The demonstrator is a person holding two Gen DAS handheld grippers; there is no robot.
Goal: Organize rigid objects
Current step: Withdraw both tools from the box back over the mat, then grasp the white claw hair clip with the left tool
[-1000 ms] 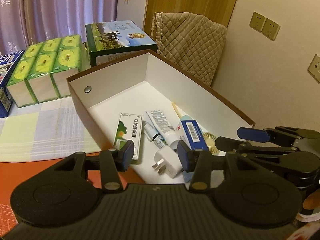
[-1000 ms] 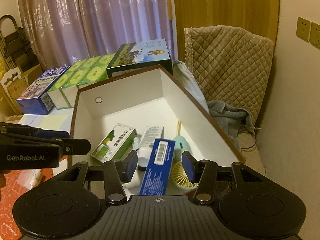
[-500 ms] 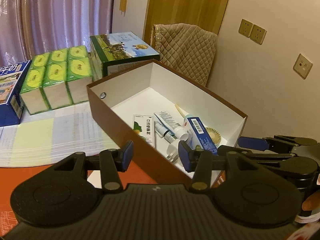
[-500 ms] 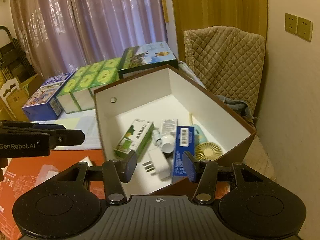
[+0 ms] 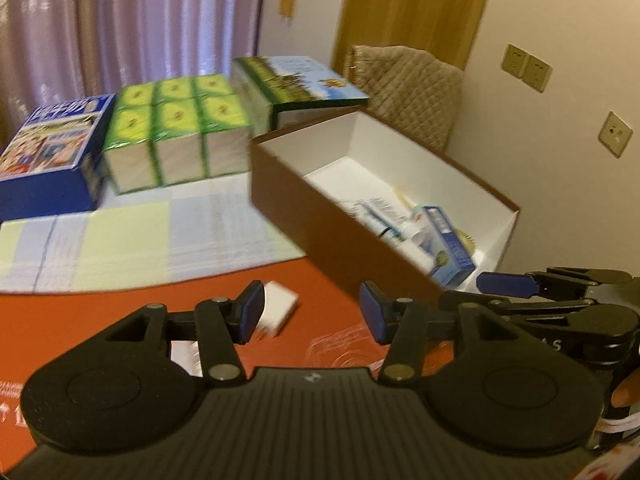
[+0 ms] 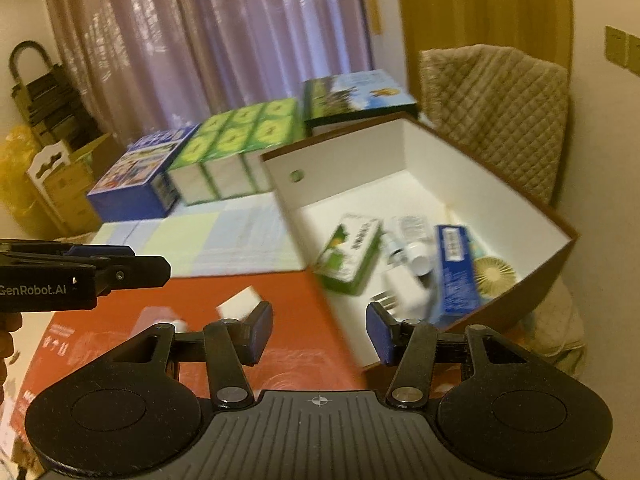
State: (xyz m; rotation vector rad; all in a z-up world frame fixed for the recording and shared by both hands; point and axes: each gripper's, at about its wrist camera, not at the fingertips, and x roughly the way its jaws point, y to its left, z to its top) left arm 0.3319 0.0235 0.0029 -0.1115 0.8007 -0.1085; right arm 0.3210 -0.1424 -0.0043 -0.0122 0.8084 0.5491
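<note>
A brown box with a white inside [image 5: 304,188] [image 6: 404,140] stands on the table at the right. It holds a green carton [image 6: 348,252], a blue carton [image 6: 456,272] [image 5: 448,240], a white plug [image 6: 404,292], tubes and a small fan [image 6: 492,276]. A white block [image 5: 280,308] [image 6: 240,300] lies on the red mat [image 5: 120,308], just beyond my left gripper [image 5: 312,312]. My left gripper is open and empty. My right gripper [image 6: 320,328] is open and empty, near the box's front corner.
Green tissue packs [image 5: 176,132], a blue box [image 5: 52,148] and a green-and-blue carton [image 5: 296,84] line the back. A pale checked cloth [image 5: 140,236] covers the middle. A quilted chair back [image 6: 496,112] stands behind the box, by the wall.
Both grippers have pulled back and left, away from over the box. The box now sits farther right, and the red mat with the white block has come into view.
</note>
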